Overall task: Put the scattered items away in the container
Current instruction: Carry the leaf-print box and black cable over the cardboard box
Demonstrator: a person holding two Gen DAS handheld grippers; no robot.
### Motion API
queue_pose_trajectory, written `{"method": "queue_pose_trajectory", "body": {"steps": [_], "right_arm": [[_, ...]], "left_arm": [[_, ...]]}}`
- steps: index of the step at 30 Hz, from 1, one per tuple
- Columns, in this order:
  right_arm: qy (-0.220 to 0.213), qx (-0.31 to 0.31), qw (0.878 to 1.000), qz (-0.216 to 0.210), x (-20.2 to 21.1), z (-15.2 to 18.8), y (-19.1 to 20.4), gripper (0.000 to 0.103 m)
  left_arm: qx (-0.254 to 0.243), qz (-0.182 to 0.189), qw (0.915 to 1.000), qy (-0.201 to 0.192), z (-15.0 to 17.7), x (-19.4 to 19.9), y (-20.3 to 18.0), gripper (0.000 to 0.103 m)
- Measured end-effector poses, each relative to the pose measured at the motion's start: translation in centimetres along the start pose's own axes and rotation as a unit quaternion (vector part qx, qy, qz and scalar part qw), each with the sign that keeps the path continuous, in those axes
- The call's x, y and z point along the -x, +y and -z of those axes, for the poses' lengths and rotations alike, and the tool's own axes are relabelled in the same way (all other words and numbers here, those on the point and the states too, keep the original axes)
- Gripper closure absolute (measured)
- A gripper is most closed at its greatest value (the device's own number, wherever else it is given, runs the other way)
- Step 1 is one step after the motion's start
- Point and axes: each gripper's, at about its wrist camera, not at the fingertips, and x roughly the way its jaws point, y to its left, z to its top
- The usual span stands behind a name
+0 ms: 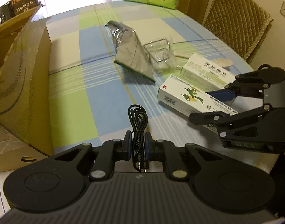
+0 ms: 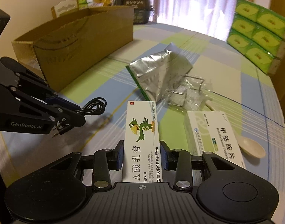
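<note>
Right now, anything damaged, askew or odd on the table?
Crumpled silver foil pouch lies with its torn top gaping, beside a crushed clear plastic tray. The white bird-printed carton sits between the right tool's pads. Nothing spilled.

Checked blue-green-cream tablecloth — black cable, silver pouch, brown box.

Left gripper pinched tight, held level; right gripper part-closed (fingers parallel), low.
</note>
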Motion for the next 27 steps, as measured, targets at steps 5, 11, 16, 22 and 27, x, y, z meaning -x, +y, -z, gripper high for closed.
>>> {"method": "queue_pose_trajectory", "body": {"steps": [5, 11, 16, 22, 27], "right_arm": [[-0.015, -0.006, 1.0, 0.005, 2.2, -0.5, 0.9, 0.062], [-0.039, 0.005, 0.999, 0.011, 4.3, -2.5, 2.5, 0.062], [-0.066, 0.017, 0.998, 0.009, 5.8, -5.1, 4.4, 0.062], [-0.098, 0.036, 0.995, -0.005, 6.7, -9.2, 7.5, 0.062], [-0.118, 0.053, 0.991, -0.023, 6.3, -13.0, 10.4, 0.062]], "left_arm": [[0.0, 0.005, 0.9998, -0.022, -0.3, 2.2, -0.4, 0.093], [0.0, 0.003, 0.9988, -0.05, -0.9, 5.6, 0.4, 0.093], [-0.004, -0.018, 0.9969, -0.076, -1.6, 9.0, 2.0, 0.093], [0.006, -0.049, 0.9931, -0.106, -2.0, 13.2, 5.1, 0.093], [0.023, -0.084, 0.9885, -0.124, -2.1, 16.1, 8.9, 0.093]]}}
